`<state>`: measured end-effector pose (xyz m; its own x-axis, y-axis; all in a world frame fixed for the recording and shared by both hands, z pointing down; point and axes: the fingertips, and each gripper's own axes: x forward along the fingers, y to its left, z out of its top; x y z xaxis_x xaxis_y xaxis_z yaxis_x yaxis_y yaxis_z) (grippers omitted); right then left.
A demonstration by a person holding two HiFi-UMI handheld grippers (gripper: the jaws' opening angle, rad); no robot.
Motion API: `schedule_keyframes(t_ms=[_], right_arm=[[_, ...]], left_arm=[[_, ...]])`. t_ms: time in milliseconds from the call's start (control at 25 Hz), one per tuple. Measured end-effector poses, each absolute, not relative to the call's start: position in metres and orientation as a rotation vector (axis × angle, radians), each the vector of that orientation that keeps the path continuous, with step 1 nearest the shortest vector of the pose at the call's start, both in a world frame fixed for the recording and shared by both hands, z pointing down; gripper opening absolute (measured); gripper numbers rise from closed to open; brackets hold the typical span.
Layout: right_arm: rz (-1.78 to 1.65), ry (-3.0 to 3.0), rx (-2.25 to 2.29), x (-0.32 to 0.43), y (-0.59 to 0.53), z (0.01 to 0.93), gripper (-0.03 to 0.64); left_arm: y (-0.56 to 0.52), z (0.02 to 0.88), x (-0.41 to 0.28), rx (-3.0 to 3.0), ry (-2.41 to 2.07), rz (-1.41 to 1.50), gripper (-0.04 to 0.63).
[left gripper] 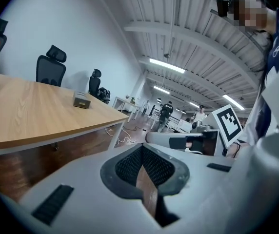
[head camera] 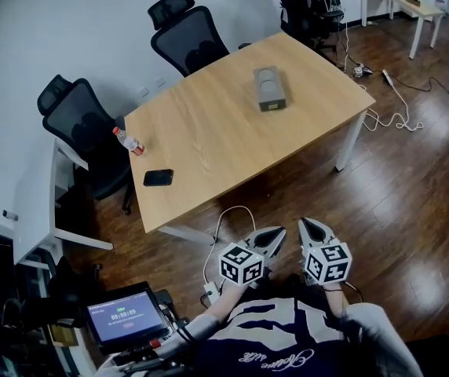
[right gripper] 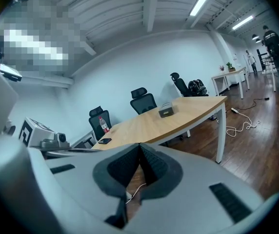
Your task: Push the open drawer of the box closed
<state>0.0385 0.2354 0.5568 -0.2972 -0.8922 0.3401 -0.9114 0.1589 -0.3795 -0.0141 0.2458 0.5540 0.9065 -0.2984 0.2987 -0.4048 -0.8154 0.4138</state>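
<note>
The small grey box [head camera: 270, 88] lies on the far right part of the wooden table [head camera: 209, 148]; it is too small here to tell how far its drawer stands out. It also shows as a distant box [left gripper: 82, 100] in the left gripper view and a small box [right gripper: 167, 110] in the right gripper view. My left gripper [head camera: 275, 235] and right gripper [head camera: 306, 224] hang side by side near my body, off the table's near edge and well away from the box. Both are shut with nothing between the pads.
A plastic bottle [head camera: 129, 141] and a black phone [head camera: 158, 177] lie at the table's left end. Black office chairs [head camera: 187, 36] stand along the far side. Cables [head camera: 393, 116] trail over the wooden floor to the right. A small screen [head camera: 122, 315] sits at lower left.
</note>
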Motion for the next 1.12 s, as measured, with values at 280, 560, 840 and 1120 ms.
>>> schedule_keyframes(t_ms=[280,560,840,1120], right_arm=[[0.806,-2.370,1.844,0.016,0.233,0.552,-0.002],[0.824,-2.352,1.838,-0.028,0.230,0.529,-0.002],[0.817,-2.348,1.831,-0.040,0.226,0.525,-0.002],[0.813,-2.327,1.831,-0.041,0.222,0.529,-0.002]], left_arm=[[0.239,0.548,-0.039,2.591,-0.548,0.238,0.000],[0.234,0.526,-0.088,2.572,-0.566,0.226,0.000],[0.229,0.526,-0.097,2.571,-0.561,0.216,0.000],[0.221,0.528,-0.104,2.565,-0.572,0.206,-0.001]])
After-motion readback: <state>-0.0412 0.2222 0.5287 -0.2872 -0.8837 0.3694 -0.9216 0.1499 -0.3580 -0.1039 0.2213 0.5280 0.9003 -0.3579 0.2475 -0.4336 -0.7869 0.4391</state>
